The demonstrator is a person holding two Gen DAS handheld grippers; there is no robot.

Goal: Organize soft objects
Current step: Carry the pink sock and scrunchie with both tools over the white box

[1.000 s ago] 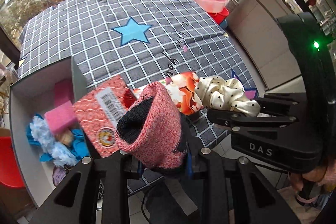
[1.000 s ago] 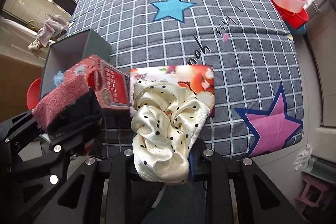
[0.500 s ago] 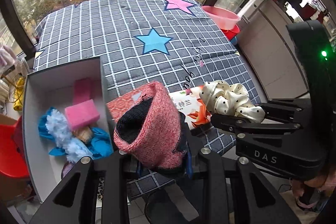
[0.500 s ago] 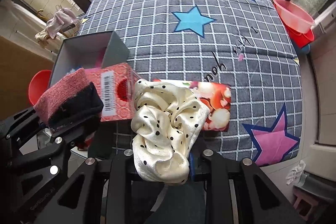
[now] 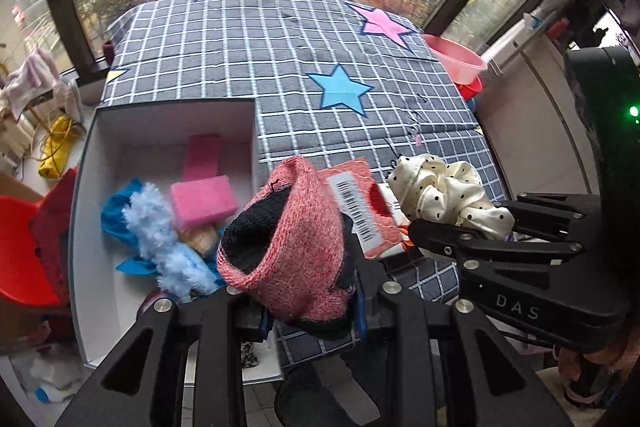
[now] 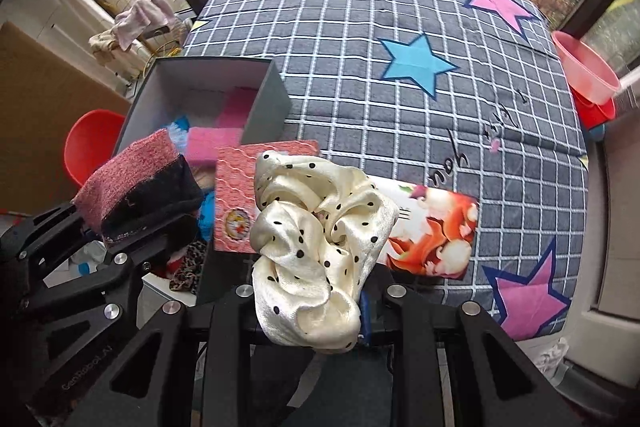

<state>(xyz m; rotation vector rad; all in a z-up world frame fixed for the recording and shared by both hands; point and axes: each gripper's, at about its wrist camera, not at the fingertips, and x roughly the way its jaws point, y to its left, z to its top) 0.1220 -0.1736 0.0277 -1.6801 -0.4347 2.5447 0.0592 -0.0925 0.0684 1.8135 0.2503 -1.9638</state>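
A: What have we got in the left gripper (image 5: pixel 310 301)?
B: Its jaws are clamped narrow on a pink and black knitted sock (image 5: pixel 288 243), which stands up from the fingers above the near right corner of the white box (image 5: pixel 86 163).
A: And what do we see in that box?
B: A pink sponge (image 5: pixel 202 201), a pink strip behind it, a fluffy light-blue thing (image 5: pixel 160 235) on bright blue cloth, and something tan we cannot identify.
A: To the right of the box?
B: A red patterned packet (image 6: pixel 236 199) with a barcode, then a packet printed with orange figures (image 6: pixel 434 233), both on the checked, starred table cover (image 5: pixel 280 51).
A: And our right gripper (image 6: pixel 310 315)?
B: Nearly closed, pinching a cream polka-dot scrunchie (image 6: pixel 316 239), held over those packets, just right of the sock.
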